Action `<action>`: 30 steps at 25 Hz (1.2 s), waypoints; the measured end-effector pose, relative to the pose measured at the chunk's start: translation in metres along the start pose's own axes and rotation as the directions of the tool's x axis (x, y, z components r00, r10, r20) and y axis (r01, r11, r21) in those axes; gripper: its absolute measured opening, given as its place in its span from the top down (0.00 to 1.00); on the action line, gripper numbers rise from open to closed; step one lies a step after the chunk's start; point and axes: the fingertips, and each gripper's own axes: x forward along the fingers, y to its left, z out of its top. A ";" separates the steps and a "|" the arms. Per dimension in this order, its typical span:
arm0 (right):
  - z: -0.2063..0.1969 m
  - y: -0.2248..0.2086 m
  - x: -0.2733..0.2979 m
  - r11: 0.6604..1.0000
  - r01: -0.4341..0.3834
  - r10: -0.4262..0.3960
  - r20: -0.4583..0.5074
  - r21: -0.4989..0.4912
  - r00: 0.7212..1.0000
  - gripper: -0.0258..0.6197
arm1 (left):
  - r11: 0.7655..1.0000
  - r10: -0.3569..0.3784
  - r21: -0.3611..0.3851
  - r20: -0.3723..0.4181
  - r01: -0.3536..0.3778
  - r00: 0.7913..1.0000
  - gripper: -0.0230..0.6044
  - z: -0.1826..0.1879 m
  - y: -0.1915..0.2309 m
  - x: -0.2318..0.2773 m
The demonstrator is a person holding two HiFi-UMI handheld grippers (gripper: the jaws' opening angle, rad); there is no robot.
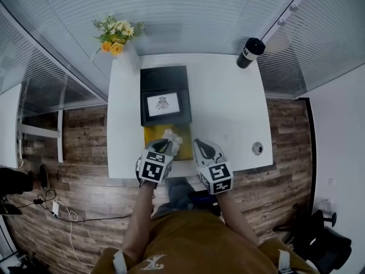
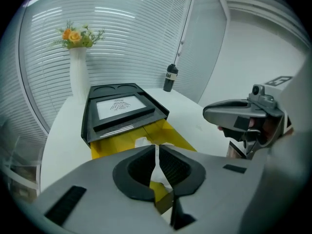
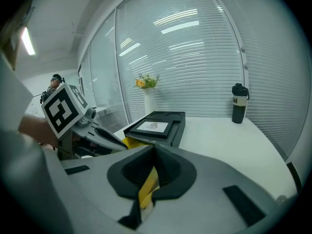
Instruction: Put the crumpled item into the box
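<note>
A yellow box (image 1: 153,135) (image 2: 117,143) lies open near the table's front edge. A black lid (image 1: 164,96) (image 2: 122,108) (image 3: 156,126) with a white picture panel sits just behind it. White crumpled paper (image 1: 173,137) (image 2: 144,141) rests over the yellow box. My left gripper (image 1: 165,147) (image 2: 157,152) is shut on the paper, and a white strip shows between its jaws. To the right of the box, my right gripper (image 1: 201,145) (image 3: 153,155) hangs shut and grips nothing. Yellow shows through the slot behind its tips.
A white vase of flowers (image 1: 117,36) (image 2: 78,72) stands at the table's back left. A black bottle (image 1: 250,52) (image 3: 238,104) stands at the back right. A small round object (image 1: 258,148) lies near the front right edge. Window blinds run behind the white table (image 1: 228,107).
</note>
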 end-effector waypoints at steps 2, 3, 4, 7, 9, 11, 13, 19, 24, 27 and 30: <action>0.004 0.003 -0.003 1.000 -0.003 0.003 0.010 -0.005 1.000 0.94 | 1.000 0.011 0.006 0.009 -0.011 1.000 0.90 0.000 -0.001 -0.006; 0.006 0.005 -0.005 1.000 -0.005 0.005 0.015 -0.007 1.000 0.94 | 1.000 0.016 0.007 0.016 -0.016 1.000 0.90 0.001 -0.001 -0.009; 0.008 0.006 -0.006 1.000 -0.005 0.006 0.021 -0.011 1.000 0.94 | 1.000 0.022 0.009 0.027 -0.022 0.999 0.90 0.003 -0.001 -0.012; 0.016 0.011 -0.010 1.000 -0.009 0.010 0.041 -0.028 0.999 0.94 | 0.999 0.043 0.006 0.080 -0.043 0.996 0.92 0.012 0.001 -0.025; 0.021 0.015 -0.015 0.999 -0.007 0.010 0.056 -0.044 0.998 0.94 | 0.999 0.050 0.001 0.124 -0.050 0.991 0.92 0.019 0.000 -0.036; 0.027 0.019 -0.021 0.998 0.003 0.002 0.077 -0.061 0.997 0.94 | 0.999 0.049 -0.007 0.164 -0.049 0.985 0.92 0.026 -0.001 -0.046; 0.033 0.023 -0.026 0.997 0.013 -0.005 0.098 -0.076 0.995 0.94 | 0.999 0.049 -0.015 0.204 -0.047 0.978 0.92 0.033 -0.001 -0.057; 0.048 0.030 -0.039 0.995 0.031 -0.016 0.147 -0.098 0.989 0.94 | 0.999 -0.017 -0.041 0.324 0.032 0.946 0.92 0.047 -0.016 -0.084; 0.058 0.037 -0.049 0.992 0.043 -0.021 0.183 -0.117 0.983 0.94 | 0.994 0.018 -0.107 0.437 0.032 0.899 0.92 0.056 -0.011 -0.113; 0.063 0.041 -0.056 0.990 0.052 -0.026 0.201 -0.128 0.979 0.94 | 0.997 0.046 -0.077 0.470 -0.011 0.881 0.92 0.060 -0.010 -0.129; 0.070 0.047 -0.062 0.987 0.071 -0.036 0.230 -0.144 0.972 0.94 | 0.996 0.082 -0.081 0.507 -0.048 0.858 0.92 0.062 -0.005 -0.145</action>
